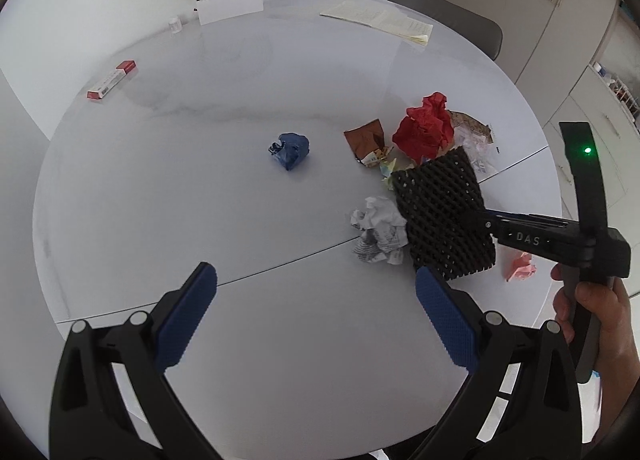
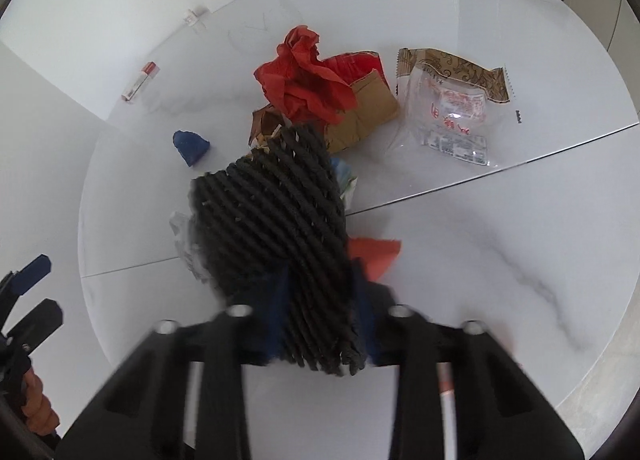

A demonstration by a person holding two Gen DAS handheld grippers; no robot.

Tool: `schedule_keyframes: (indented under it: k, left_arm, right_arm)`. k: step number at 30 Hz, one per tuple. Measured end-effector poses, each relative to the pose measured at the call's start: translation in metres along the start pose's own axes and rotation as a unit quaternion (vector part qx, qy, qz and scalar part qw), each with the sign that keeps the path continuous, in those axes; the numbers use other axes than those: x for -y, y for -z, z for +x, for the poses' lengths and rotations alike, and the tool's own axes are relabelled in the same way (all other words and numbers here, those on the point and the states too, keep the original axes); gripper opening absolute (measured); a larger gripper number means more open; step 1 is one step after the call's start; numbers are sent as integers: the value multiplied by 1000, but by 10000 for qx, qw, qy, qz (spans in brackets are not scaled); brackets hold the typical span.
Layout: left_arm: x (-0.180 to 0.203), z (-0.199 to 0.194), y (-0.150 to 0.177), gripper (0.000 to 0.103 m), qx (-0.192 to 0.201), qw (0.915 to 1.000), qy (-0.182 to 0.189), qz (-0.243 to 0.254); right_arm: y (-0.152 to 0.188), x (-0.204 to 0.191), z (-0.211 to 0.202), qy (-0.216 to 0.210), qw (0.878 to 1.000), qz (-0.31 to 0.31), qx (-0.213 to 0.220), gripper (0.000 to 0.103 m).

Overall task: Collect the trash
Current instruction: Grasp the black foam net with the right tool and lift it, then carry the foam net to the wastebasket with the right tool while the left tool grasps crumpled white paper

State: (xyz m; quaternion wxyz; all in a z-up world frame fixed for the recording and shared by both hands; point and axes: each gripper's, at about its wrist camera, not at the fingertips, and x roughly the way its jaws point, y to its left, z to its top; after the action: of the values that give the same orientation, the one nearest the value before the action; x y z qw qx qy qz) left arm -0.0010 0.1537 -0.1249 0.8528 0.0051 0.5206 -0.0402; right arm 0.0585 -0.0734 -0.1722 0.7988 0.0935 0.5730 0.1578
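Right gripper [image 2: 320,324] clamped on black foam net [image 1: 442,216], lifted above trash pile [image 1: 424,132]. Left gripper [image 1: 316,316] wide open, empty, near pile. Risk: soft net slipping from pinch; net brushing white wad [image 1: 378,228], scattering pile.

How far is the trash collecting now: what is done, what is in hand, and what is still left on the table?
Done: nothing visibly; no bin is in view. In hand: the right gripper is shut on the black foam net; the left gripper is open and empty. Left on the table: blue wad, red paper, white crumpled paper, clear wrapper, brown packet, pink scrap.
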Motion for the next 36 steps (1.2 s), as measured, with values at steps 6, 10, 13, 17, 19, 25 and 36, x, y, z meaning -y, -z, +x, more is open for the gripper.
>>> schedule_keyframes:
  k: [6,10,13,17,19,25,36]
  left_arm:
    - [-10,16,-10,95,-23,9998,137,154]
    - [-6,23,-16,95,78,9989,281,366]
    - [1,35,-19,95,51,9975,461,526]
    - [19,65,-23,95,-68,9956,584,729]
    - [28,80,-25,95,-137,9947,609,816]
    - [46,121,-31,70,-441,9930,690,850]
    - [35,99,-16,49,-330,9964,640,456]
  right_arm:
    - [3,-10,-35,-147,9994,114,307,15]
    - [6,-4,-68,-600,9947,537,634,15]
    - [7,3,-92,-861,9895,768,870,15]
    - [8,7,-122,-699,9862,902,1202,15]
    - [13,14,-138,-583,9850,980,1293,15]
    - [44,47,-174,-122,9805,1353,1421,16]
    - [105,96,-203,425,9728,1808,1387,16]
